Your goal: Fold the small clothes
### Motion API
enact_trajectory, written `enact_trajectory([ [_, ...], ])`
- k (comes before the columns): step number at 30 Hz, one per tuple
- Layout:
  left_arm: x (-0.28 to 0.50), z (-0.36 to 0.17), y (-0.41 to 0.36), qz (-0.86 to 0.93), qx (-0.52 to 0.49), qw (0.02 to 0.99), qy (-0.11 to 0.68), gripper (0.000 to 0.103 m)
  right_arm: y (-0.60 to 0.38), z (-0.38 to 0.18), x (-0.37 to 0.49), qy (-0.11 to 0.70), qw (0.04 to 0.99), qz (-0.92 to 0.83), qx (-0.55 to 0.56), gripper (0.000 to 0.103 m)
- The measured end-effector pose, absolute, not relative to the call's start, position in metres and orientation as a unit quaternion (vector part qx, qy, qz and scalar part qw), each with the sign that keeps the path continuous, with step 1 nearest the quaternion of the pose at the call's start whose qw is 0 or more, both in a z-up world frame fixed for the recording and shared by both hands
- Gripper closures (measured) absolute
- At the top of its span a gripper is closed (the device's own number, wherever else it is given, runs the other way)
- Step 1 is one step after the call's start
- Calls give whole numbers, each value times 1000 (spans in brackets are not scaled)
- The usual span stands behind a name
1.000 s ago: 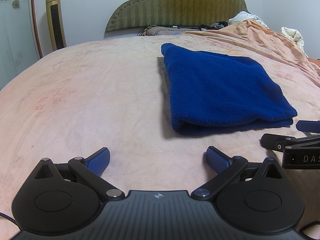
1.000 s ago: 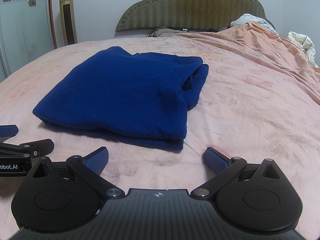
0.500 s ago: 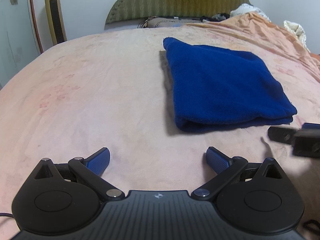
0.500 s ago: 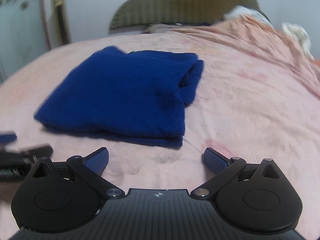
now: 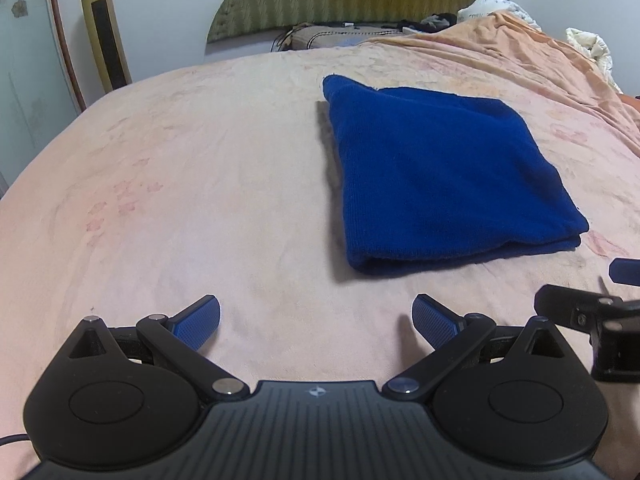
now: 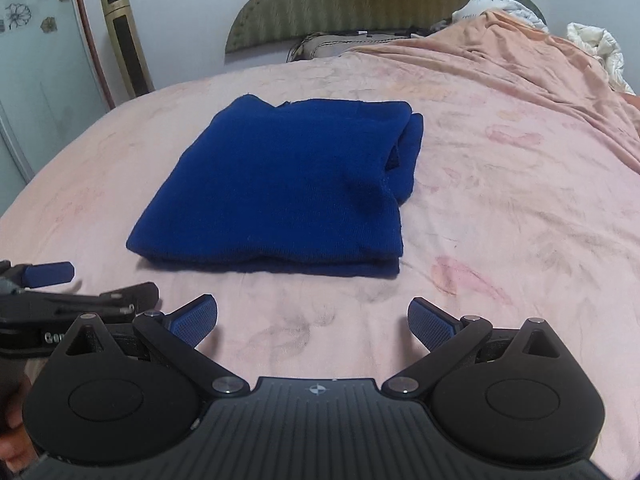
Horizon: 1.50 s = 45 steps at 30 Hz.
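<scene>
**A:** Starting at the left, what do you have?

**B:** Left of the blue garment (image 5: pixel 444 176) I see bare pink bedsheet (image 5: pixel 180 184) and, against the wall beyond it, a gold tower fan (image 5: pixel 105 32). My left gripper (image 5: pixel 316 316) hovers on the near side of the garment with its fingers spread wide, nothing between them.

**A:** And the garment itself?

**B:** It lies folded into a thick rectangle on the sheet, layers stacked at its near edge. From the right camera the garment (image 6: pixel 288 188) shows a bunched fold at its far right corner.

**A:** The other hand?

**B:** My right gripper (image 6: pixel 312 316) sits just short of the garment's near edge, fingers parted and empty. Right of the garment the sheet rises into a rumpled heap, with a green headboard (image 6: pixel 376 4) behind the garment.
</scene>
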<state>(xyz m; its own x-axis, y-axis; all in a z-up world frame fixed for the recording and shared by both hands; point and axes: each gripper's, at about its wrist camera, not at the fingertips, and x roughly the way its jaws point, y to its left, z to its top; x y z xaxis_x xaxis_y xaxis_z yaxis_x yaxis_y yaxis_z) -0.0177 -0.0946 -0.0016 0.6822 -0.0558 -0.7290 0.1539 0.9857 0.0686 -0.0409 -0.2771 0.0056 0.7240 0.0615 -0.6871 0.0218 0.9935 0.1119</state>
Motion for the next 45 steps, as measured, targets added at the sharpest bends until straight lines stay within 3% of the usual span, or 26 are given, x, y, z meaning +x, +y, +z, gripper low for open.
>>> enact_trajectory([
  [45, -26, 6, -98, -43, 73, 915, 394, 0, -283, 14, -54, 358, 932, 12, 57, 0],
])
